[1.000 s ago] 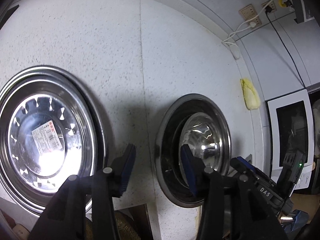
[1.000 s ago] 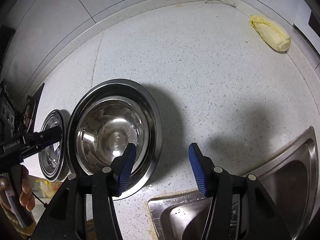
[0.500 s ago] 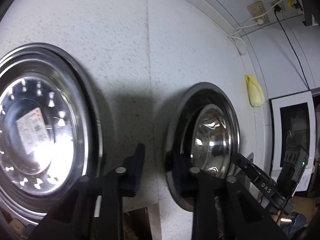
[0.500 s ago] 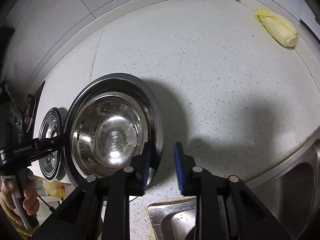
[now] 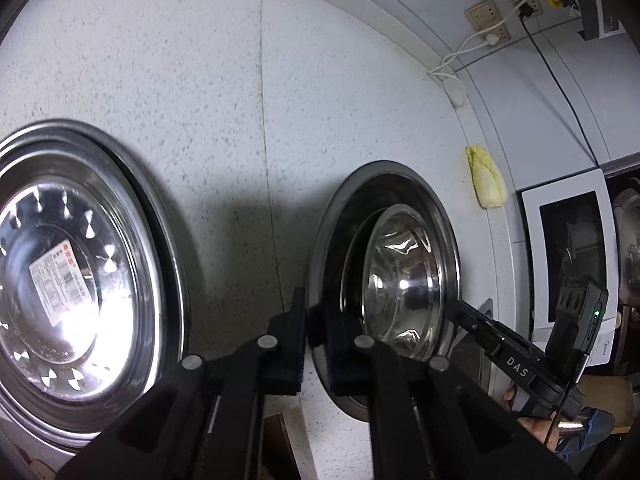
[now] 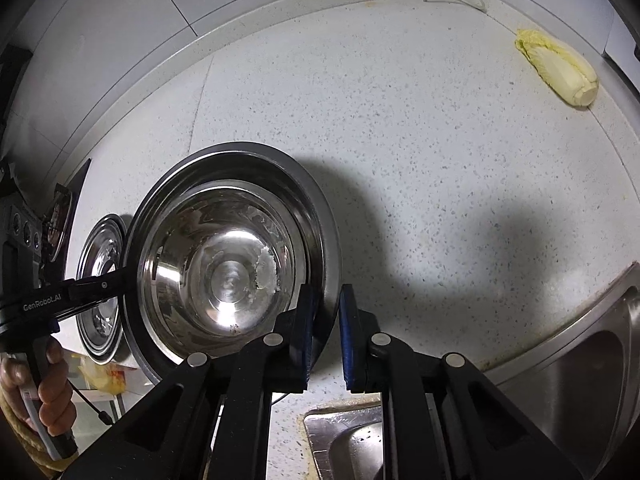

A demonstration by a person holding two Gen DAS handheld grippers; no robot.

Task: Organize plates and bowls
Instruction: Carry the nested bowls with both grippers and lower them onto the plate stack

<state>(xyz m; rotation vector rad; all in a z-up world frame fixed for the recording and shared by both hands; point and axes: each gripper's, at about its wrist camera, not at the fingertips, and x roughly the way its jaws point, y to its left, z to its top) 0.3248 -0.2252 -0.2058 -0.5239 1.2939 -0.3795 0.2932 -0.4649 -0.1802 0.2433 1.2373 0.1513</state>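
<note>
Left-wrist view: the left tool [image 5: 307, 344], at lower centre of the frame, had its two fingers pressed together on the near rim of a wide steel plate [image 5: 352, 208] lying on the speckled worktop [image 5: 200, 80]. A steel bowl [image 5: 404, 276] sat inside this plate, toward its right side. At left of the frame a second steel plate [image 5: 168, 280] rested on the same worktop, well apart from the first, with a printed label [image 5: 60, 280] stuck to its shiny floor. A yellow-white cabbage [image 5: 486, 182] lay near the back wall at right, just above a white microwave oven [image 5: 568, 248]. The right tool [image 5: 500, 352] entered from the lower right, reaching to the plate's far rim.

Right-wrist view: the right tool [image 6: 324, 332], at lower centre, pinched the right-hand rim of the same plate [image 6: 320, 216] between its blue pads [image 6: 347, 336]; the bowl [image 6: 224, 268] stood inside the plate, its floor bearing a whitish smear. The left tool [image 6: 100, 286] came in from the left edge, held by a hand [image 6: 52, 392], and met the plate's opposite rim. The second plate [image 6: 98, 280] showed partly behind it. The cabbage [image 6: 560, 72] lay at upper right, and a steel sink [image 6: 580, 380] occupied the lower right corner.
</note>
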